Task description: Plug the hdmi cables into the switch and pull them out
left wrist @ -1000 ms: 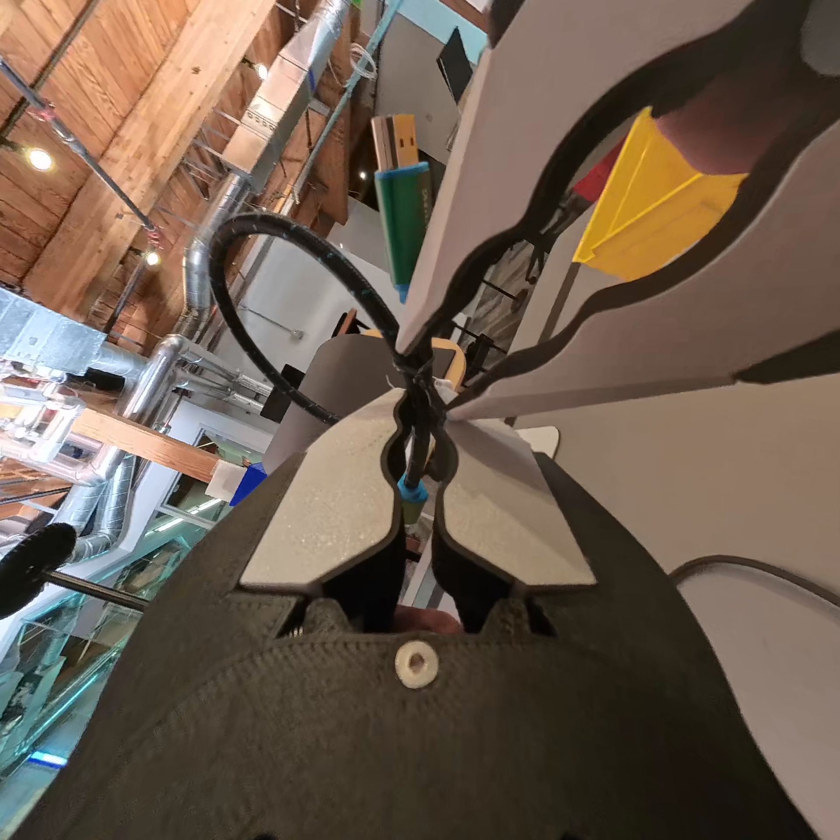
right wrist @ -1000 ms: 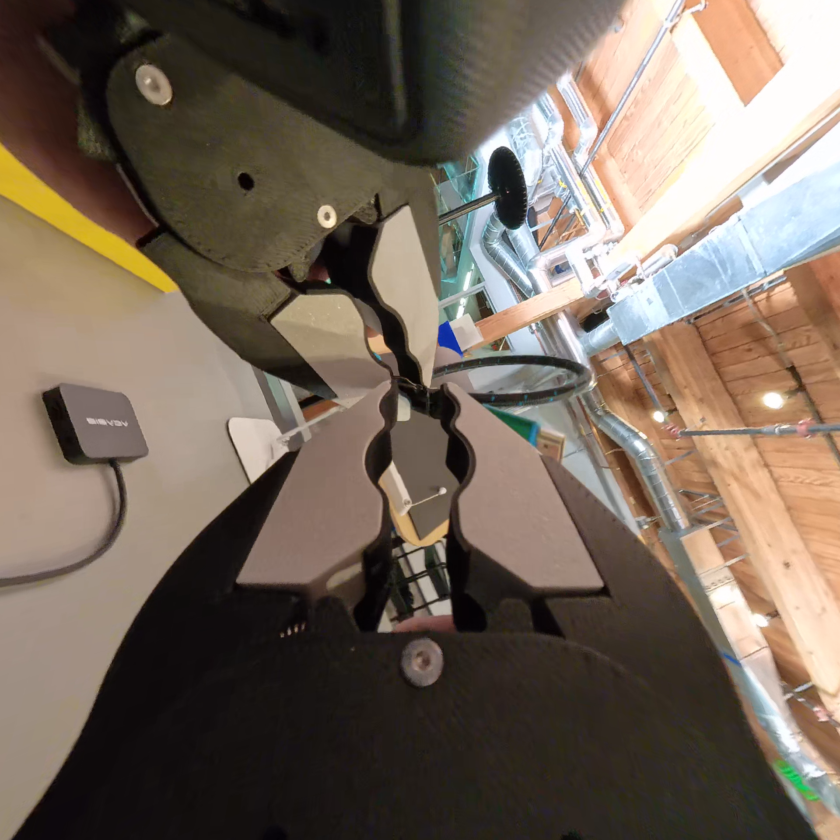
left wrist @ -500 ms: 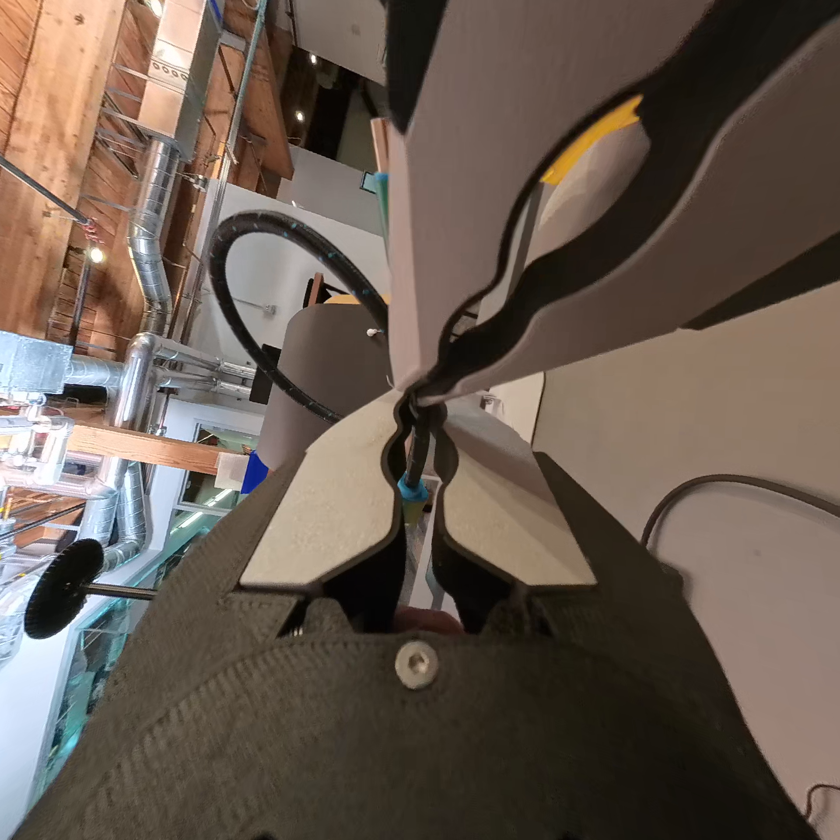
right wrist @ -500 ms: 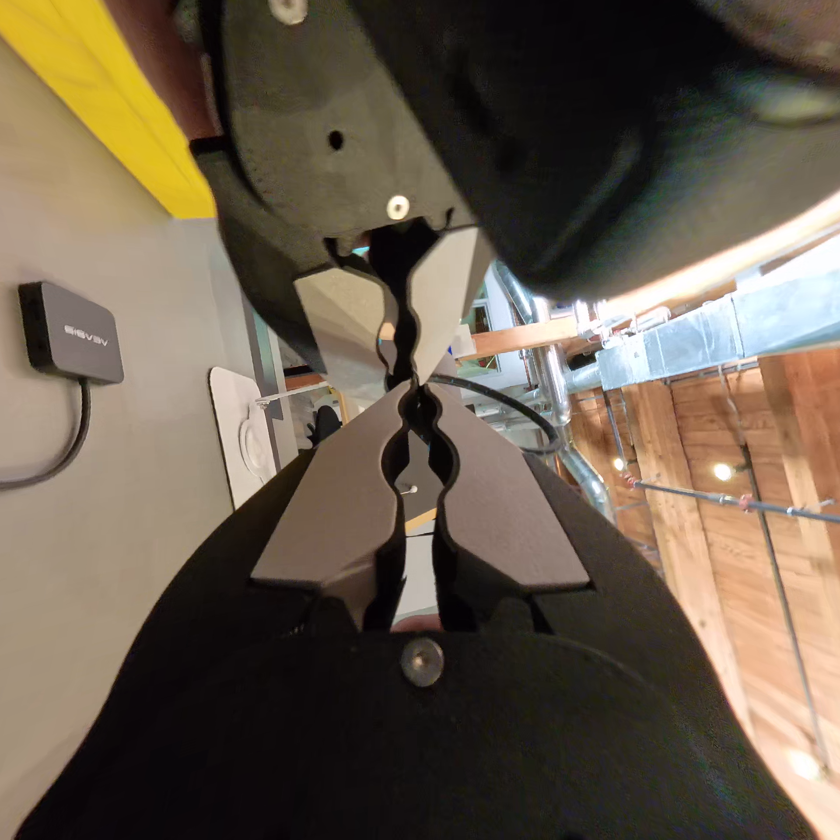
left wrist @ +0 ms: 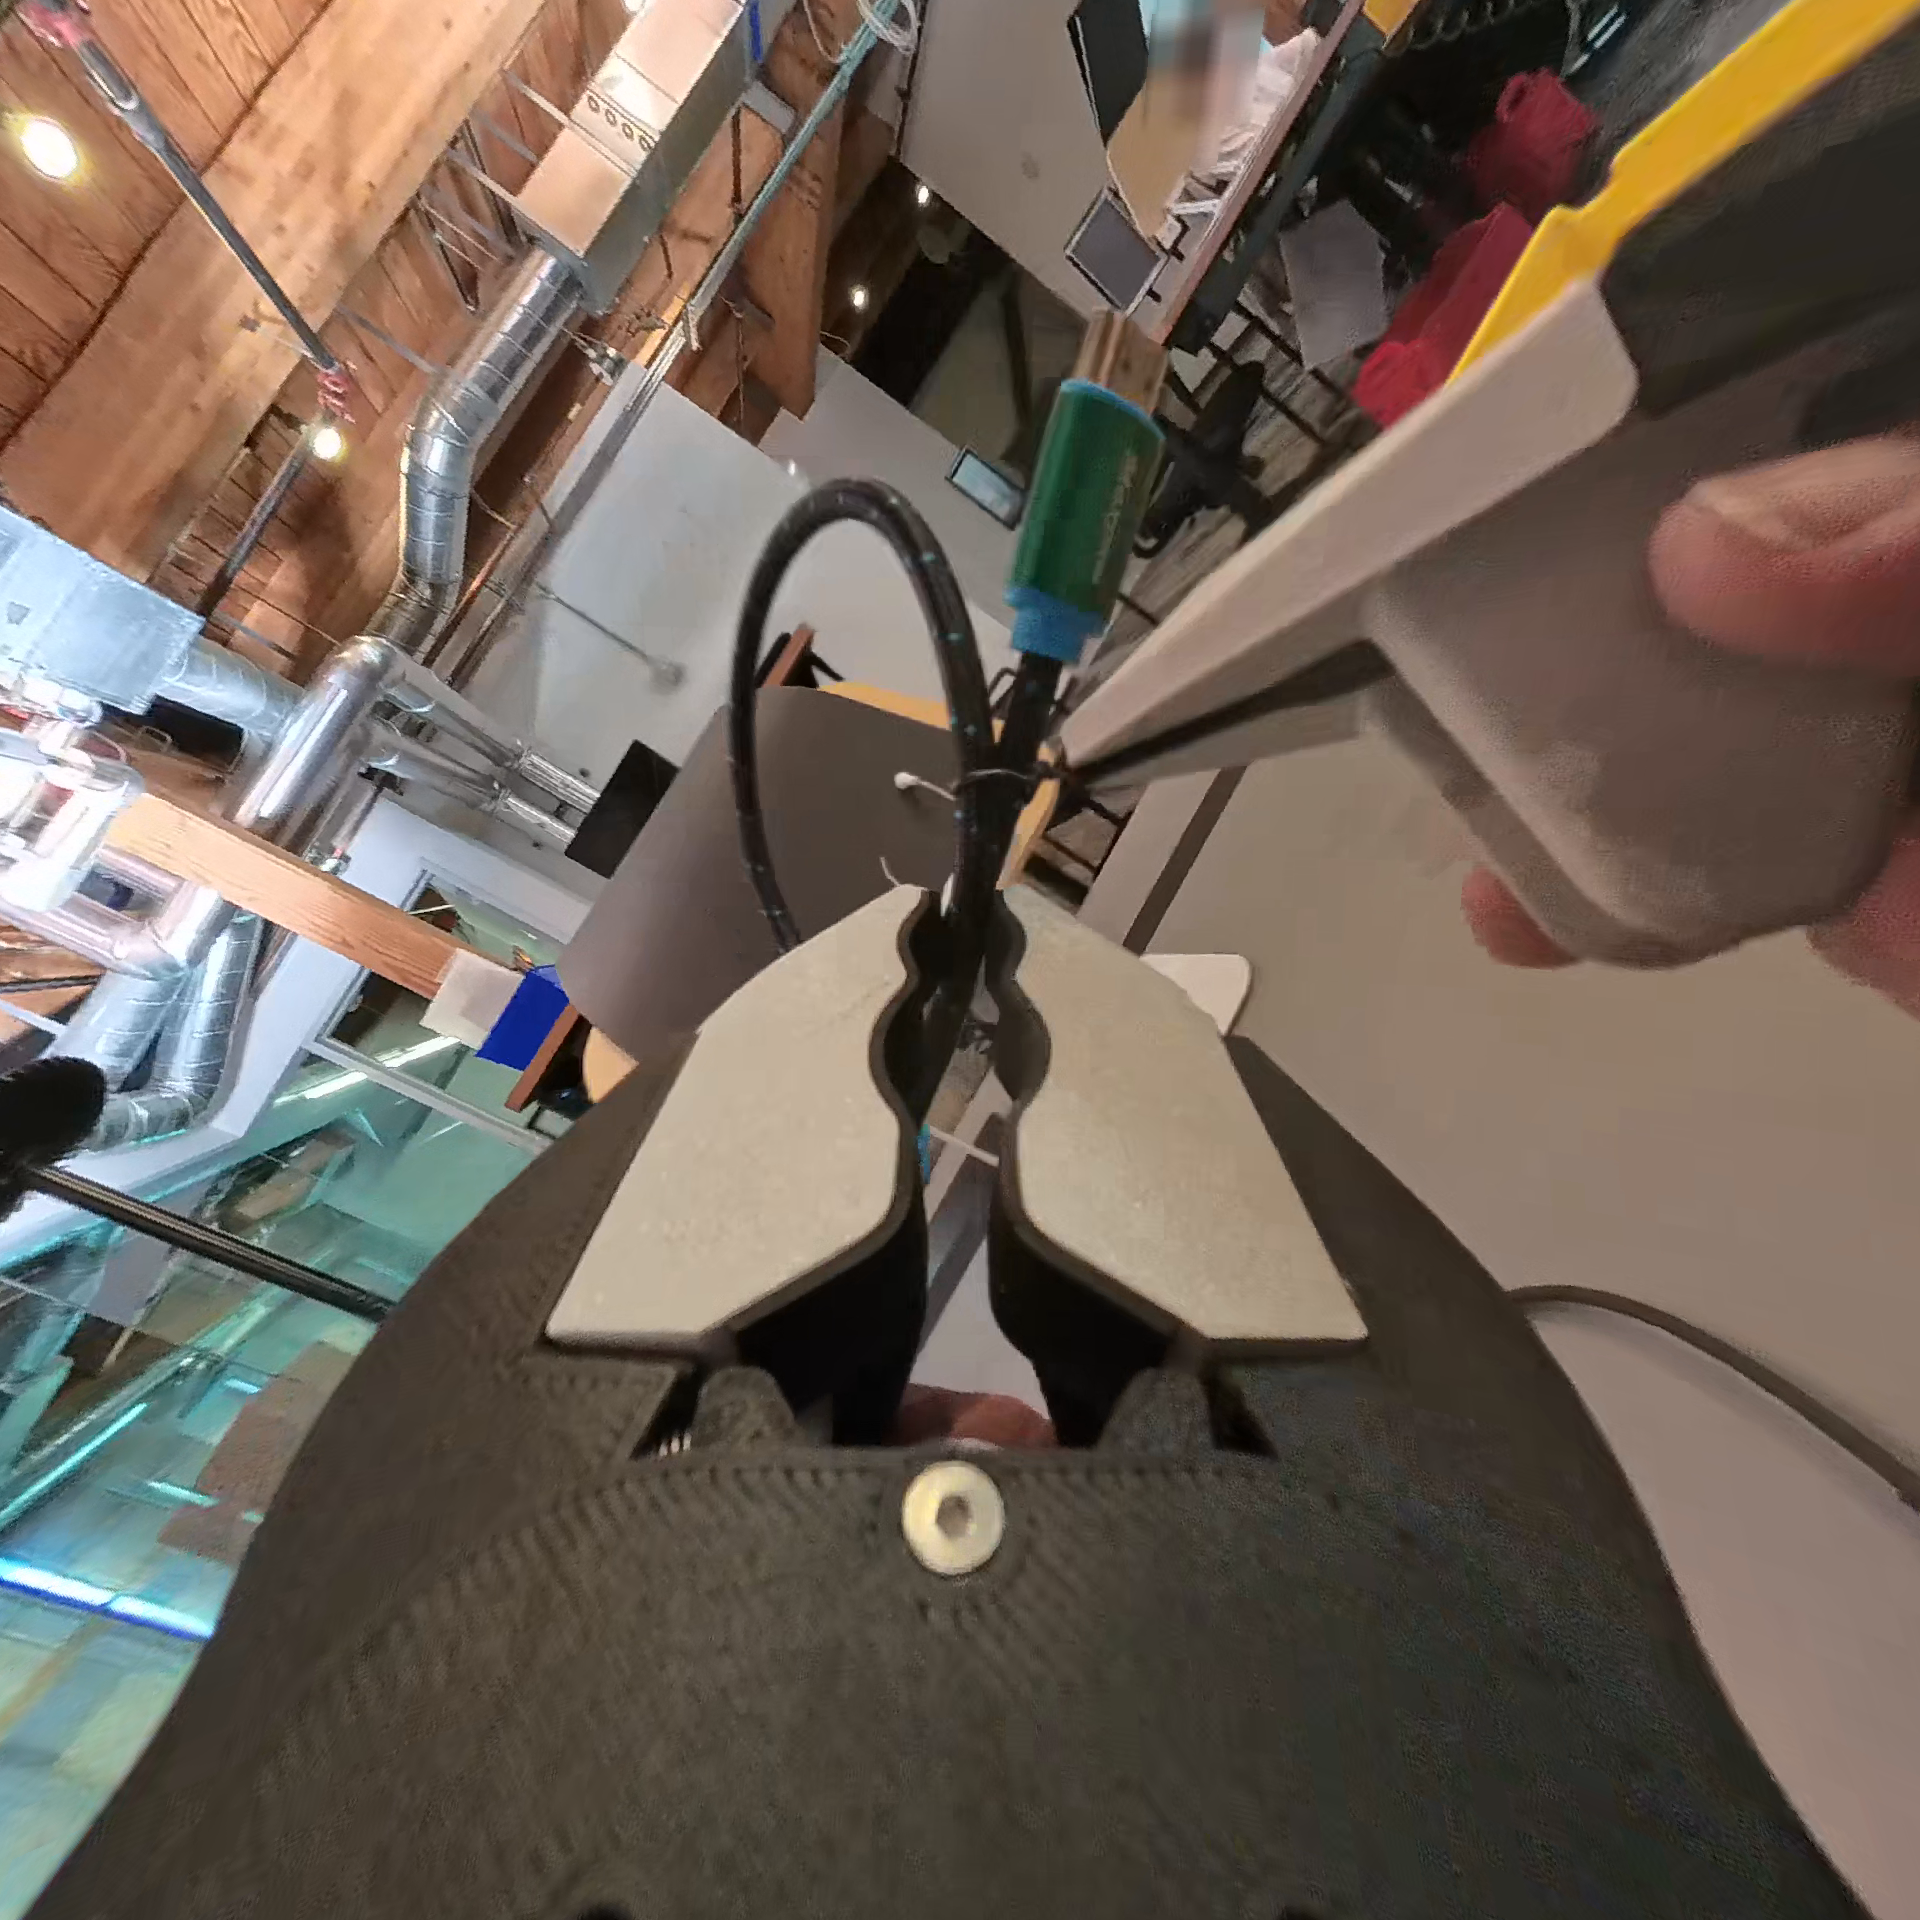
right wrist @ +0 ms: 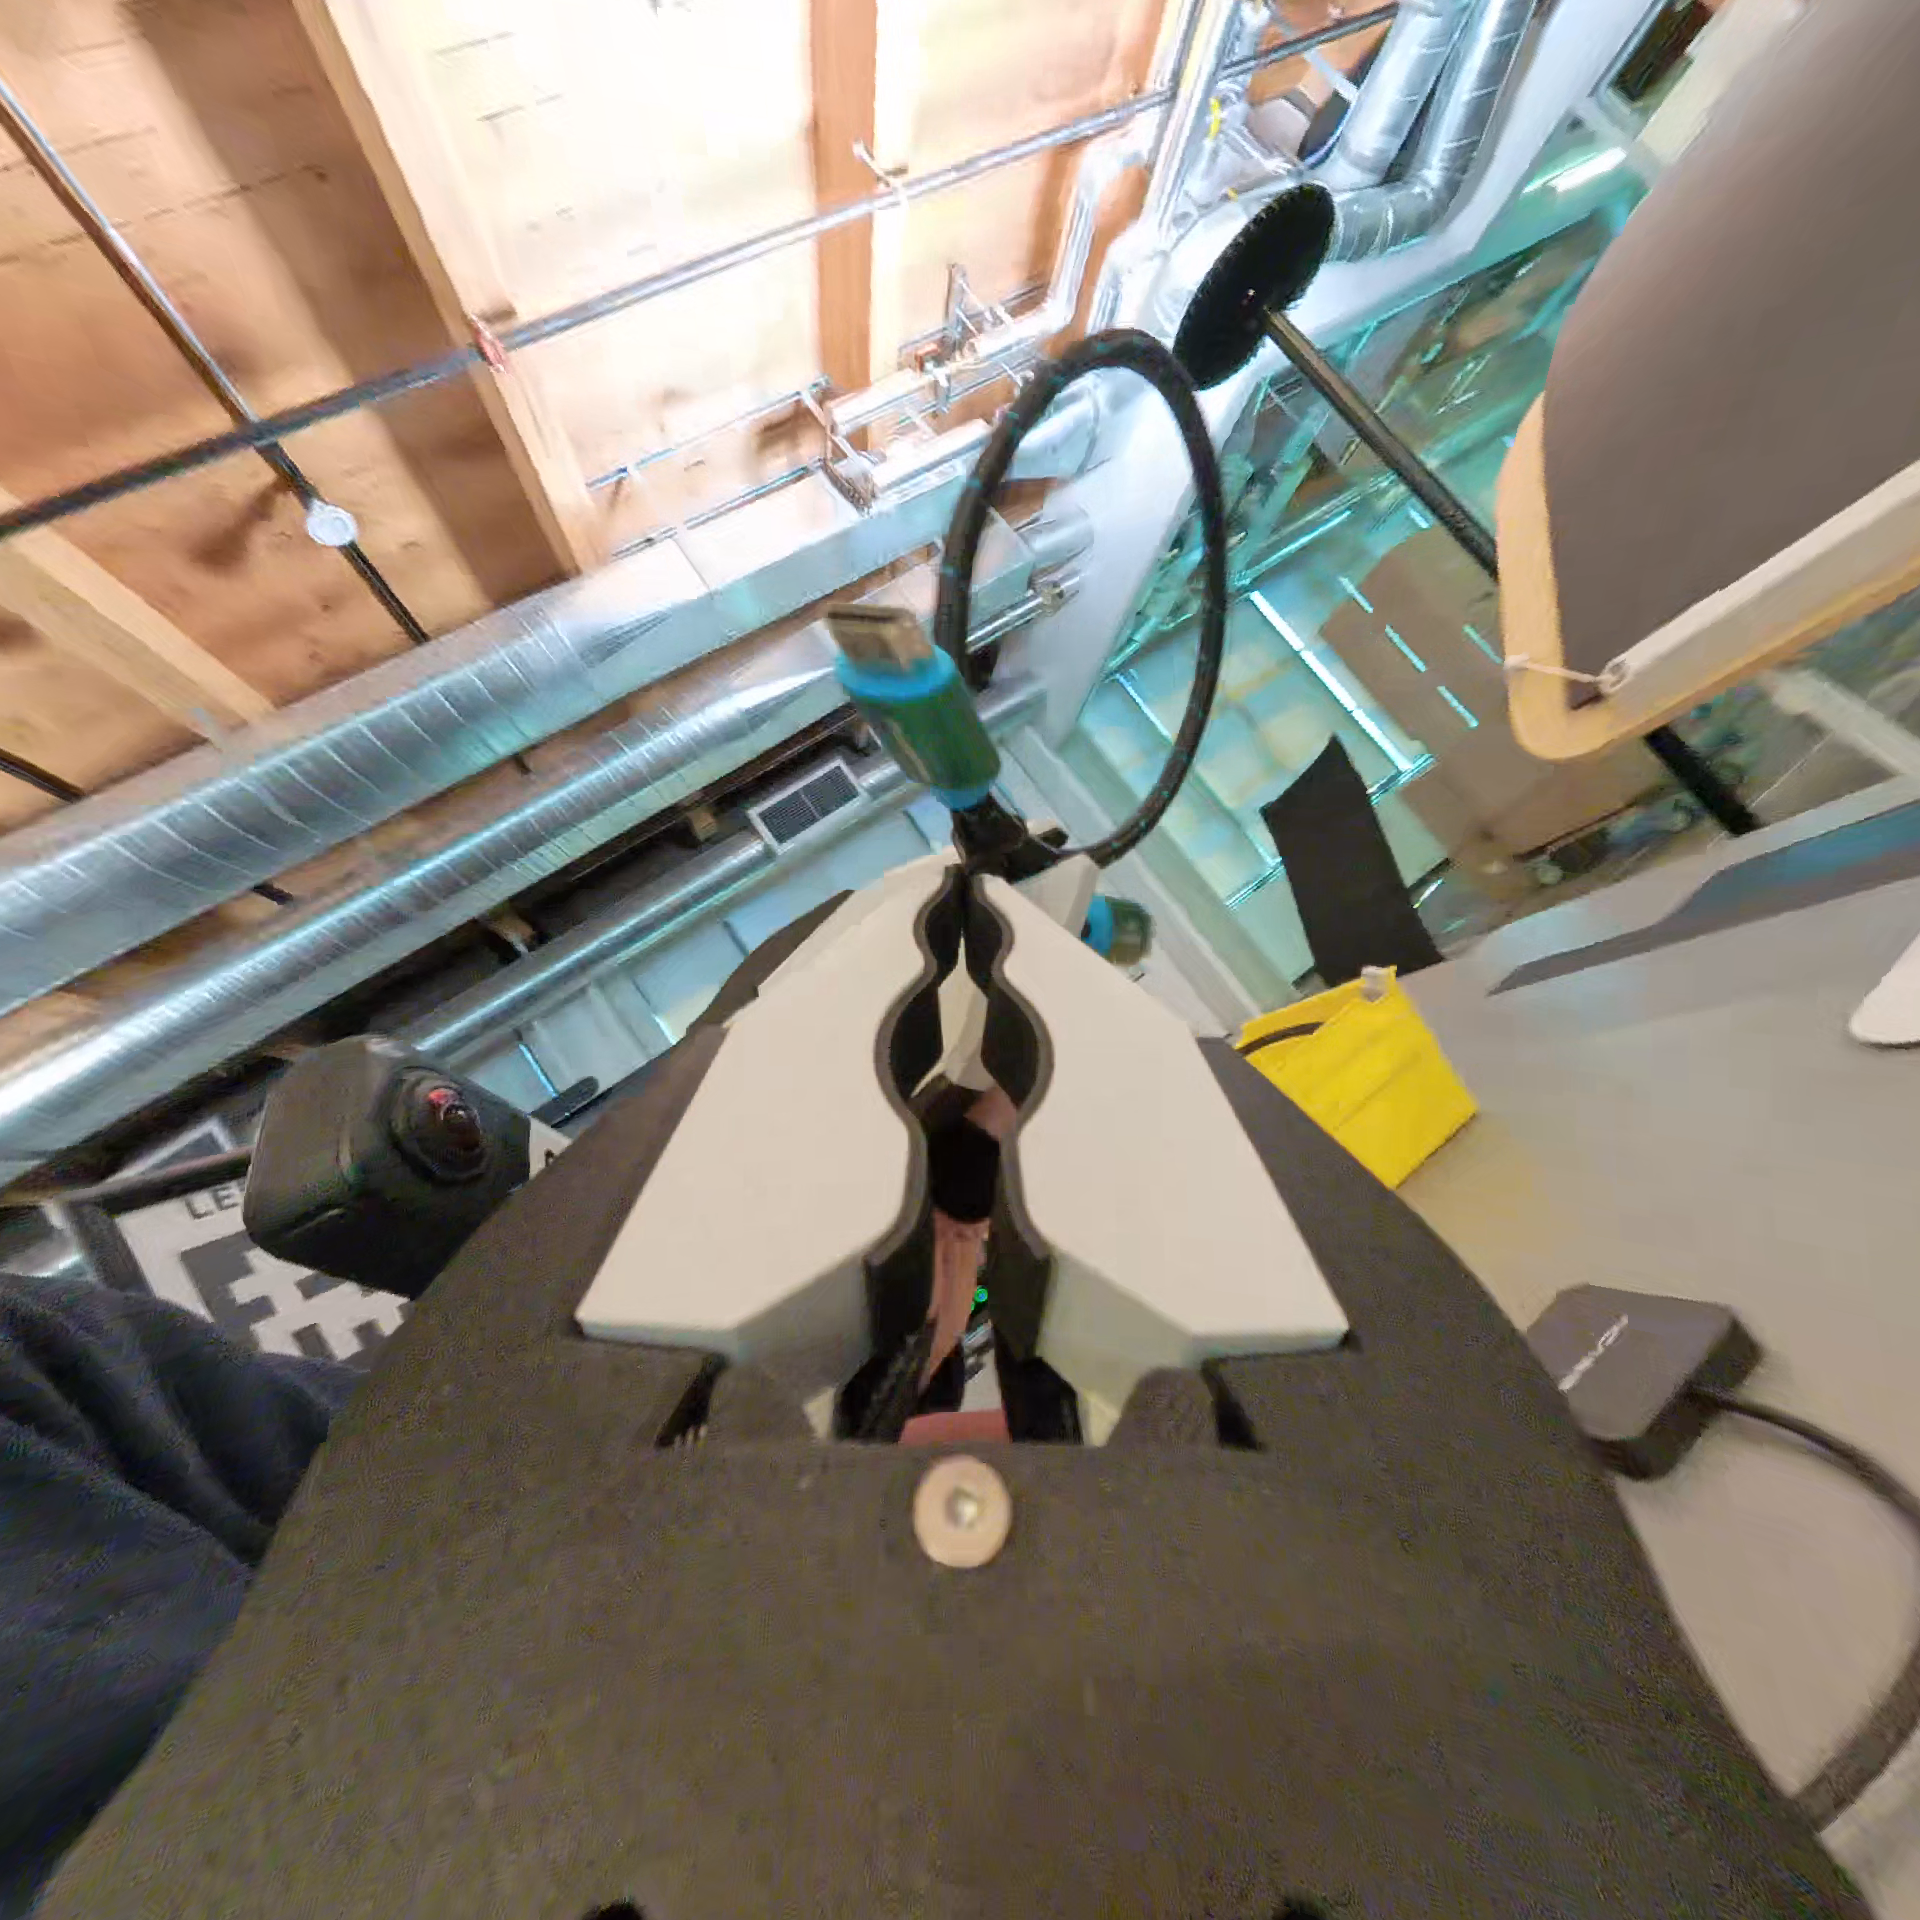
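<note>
Black cable [left wrist: 961, 665] flecked with blue, looped above the pale grey fingers [left wrist: 748, 1132]; green plug [right wrist: 925, 717] banded in blue; yellow bin [right wrist: 1361, 1081] to the right.

Your two wrist cameras tilt up past their fingers, close together, sharing the looped cable [left wrist: 940, 582] [right wrist: 1195, 499].

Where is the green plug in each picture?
Left wrist view: the green plug sits above the middle, a little right, pointing up, beside the black cable loop.
Right wrist view: the green plug is just above the jaws, near the middle, metal tip pointing up-left.
Shared landmark: the black cable loop curling behind the plug.
</note>
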Available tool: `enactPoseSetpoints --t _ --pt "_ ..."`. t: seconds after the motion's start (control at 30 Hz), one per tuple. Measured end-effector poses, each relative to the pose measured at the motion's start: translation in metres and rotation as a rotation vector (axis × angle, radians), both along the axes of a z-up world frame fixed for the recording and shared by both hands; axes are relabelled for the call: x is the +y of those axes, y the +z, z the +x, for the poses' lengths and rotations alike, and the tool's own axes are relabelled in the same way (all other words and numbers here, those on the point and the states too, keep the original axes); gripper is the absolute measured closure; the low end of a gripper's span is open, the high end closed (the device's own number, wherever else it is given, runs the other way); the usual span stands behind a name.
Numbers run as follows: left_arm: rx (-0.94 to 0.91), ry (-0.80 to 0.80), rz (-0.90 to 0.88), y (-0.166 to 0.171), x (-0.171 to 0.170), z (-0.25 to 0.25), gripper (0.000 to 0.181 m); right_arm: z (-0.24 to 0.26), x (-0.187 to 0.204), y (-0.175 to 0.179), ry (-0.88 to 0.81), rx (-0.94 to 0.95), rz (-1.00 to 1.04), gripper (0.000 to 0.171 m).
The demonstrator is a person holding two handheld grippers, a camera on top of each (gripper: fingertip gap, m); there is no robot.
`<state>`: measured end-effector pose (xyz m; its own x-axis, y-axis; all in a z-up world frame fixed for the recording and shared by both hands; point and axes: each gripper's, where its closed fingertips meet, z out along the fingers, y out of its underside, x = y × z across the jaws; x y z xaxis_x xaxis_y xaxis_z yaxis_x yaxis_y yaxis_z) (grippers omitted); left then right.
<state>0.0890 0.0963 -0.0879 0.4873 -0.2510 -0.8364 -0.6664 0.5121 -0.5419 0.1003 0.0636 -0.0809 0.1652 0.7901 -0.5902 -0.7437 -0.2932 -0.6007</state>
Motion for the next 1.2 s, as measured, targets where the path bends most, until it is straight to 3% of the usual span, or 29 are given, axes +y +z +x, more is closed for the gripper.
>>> enactPoseSetpoints --t 0.37,0.47,0.53,0.63,0.83,0.9,1.2 --pt "-0.114 -0.071 -0.029 -0.002 -0.008 0.002 0.176 -0.021 -0.012 -0.004 0.181 0.142 -0.077 0.171" --pt "-0.109 -0.076 -0.028 -0.001 -0.008 0.002 0.175 -0.020 -0.012 -0.004 0.154 0.084 -0.051 0.171" --pt "-0.096 -0.073 -0.017 -0.002 -0.007 0.003 0.176 -0.022 -0.012 -0.007 0.046 -0.100 0.026 0.171" --pt "-0.108 -0.060 -0.042 0.000 -0.001 -0.001 0.176 -0.016 -0.016 -0.002 -0.207 -0.403 0.223 0.156" --pt "-0.065 -0.039 -0.045 -0.004 0.002 0.000 0.176 -0.015 -0.017 0.014 -0.781 -1.068 0.664 0.157" --pt "-0.049 -0.031 -0.027 -0.004 0.000 0.001 0.176 -0.020 -0.011 0.009 -0.854 -1.230 0.720 0.159" --pt "-0.020 -0.005 0.006 -0.001 0.002 -0.001 0.176 -0.021 0.004 -0.003 -0.858 -1.301 0.645 0.168"
